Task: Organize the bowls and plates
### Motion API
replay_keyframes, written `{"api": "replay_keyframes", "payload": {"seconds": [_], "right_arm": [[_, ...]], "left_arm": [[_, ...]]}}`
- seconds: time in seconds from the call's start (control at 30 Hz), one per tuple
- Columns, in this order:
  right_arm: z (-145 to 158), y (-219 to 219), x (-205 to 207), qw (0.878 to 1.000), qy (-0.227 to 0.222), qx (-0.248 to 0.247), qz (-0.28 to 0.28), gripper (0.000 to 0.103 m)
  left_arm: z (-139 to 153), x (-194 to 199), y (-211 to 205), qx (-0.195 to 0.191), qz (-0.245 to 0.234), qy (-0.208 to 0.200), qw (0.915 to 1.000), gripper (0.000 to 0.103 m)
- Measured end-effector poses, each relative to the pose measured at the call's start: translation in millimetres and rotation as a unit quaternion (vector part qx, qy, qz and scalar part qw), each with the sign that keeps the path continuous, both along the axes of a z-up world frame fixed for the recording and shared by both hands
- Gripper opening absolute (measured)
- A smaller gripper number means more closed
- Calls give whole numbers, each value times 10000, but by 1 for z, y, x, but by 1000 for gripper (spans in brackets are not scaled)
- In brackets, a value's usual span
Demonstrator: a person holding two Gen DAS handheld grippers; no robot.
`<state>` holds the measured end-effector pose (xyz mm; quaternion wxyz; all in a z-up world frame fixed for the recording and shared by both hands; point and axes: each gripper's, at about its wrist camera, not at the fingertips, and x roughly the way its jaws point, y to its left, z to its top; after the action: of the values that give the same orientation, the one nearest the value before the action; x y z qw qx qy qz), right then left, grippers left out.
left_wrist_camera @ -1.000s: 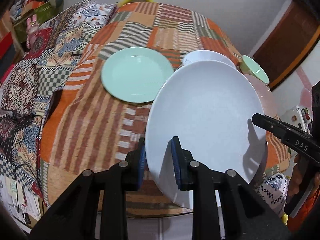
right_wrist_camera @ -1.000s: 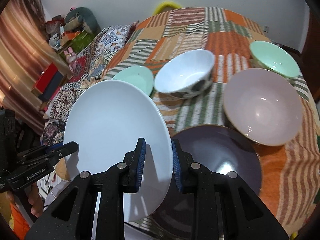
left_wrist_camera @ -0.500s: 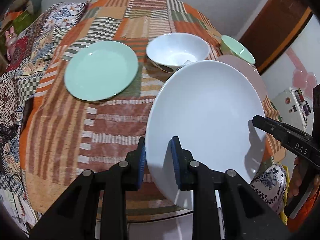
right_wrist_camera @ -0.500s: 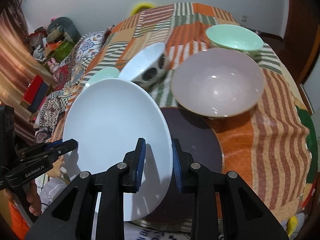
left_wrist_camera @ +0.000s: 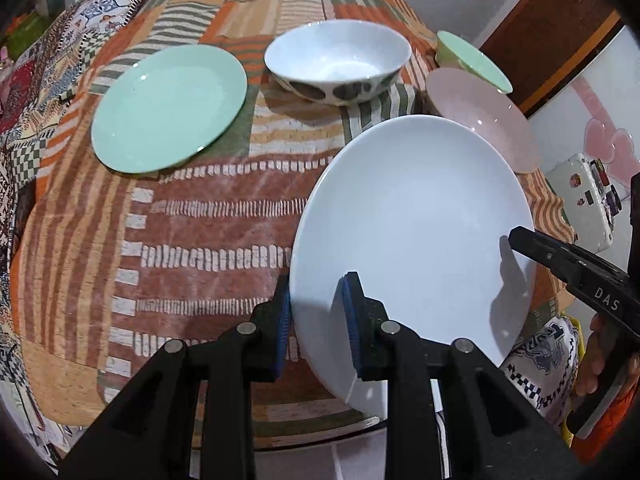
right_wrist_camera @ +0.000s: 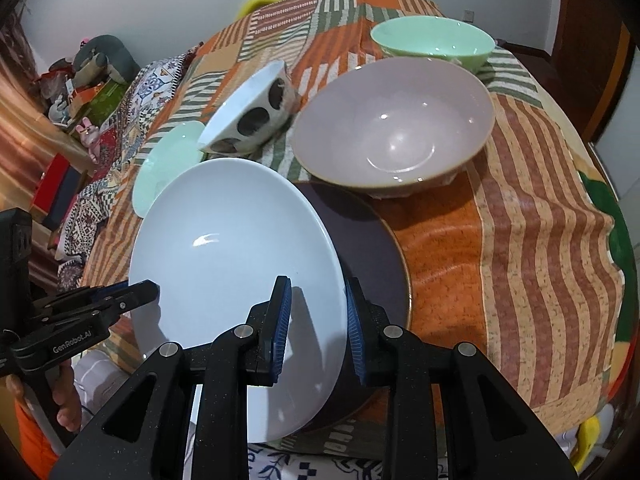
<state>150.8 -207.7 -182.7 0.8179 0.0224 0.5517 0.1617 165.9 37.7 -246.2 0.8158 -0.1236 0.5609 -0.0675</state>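
A large white plate (left_wrist_camera: 416,216) is held tilted above the table's near edge by both grippers. My left gripper (left_wrist_camera: 318,316) is shut on its left rim; it also shows in the right wrist view (right_wrist_camera: 132,294). My right gripper (right_wrist_camera: 318,322) is shut on the plate's (right_wrist_camera: 236,248) right rim, and shows in the left wrist view (left_wrist_camera: 516,240). A dark purple plate (right_wrist_camera: 368,248) lies on the table under and beside the white plate. A mint plate (left_wrist_camera: 168,108), a white spotted bowl (left_wrist_camera: 338,62), a pink bowl (right_wrist_camera: 394,120) and a mint bowl (right_wrist_camera: 434,42) stand on the table.
The round table has a patchwork orange striped cloth (left_wrist_camera: 200,220). A patterned sofa with toys and boxes (right_wrist_camera: 80,92) stands to the left. A wooden door (left_wrist_camera: 552,28) is at the right. The table's near edge (left_wrist_camera: 280,432) is right below the grippers.
Both grippers with the white plate have moved in over the table and lower. The dishes look nearer and larger in both views. The grip on the plate has not changed.
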Motion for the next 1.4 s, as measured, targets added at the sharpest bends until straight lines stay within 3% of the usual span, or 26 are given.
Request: {"api": "replay_keyframes", "payload": {"seconds": [0.63,0.73,1.17,1.23,1.4], "right_arm": [[-2,-27,7,9996,18,-9,-268,27],[-3,-31,9,9996,37,51,-280,27],[-5,-26,6,9996,-233,-142,-80,27],[-4,-24,4,9990,-289,-324,-79,30],[-7,-28,0,9992,-181,-367,-40,31]], "left_arm": [[-30,23,-33,-5,-245,361,9990,25],[-31,24,-40,185,-286,331,9989,26],[-32,21,-38,133,-214,333,9991,29],[-32,20,-37,76,-201,336,9992,30],[-33,20,-37,136,-225,306,9992,30]]}}
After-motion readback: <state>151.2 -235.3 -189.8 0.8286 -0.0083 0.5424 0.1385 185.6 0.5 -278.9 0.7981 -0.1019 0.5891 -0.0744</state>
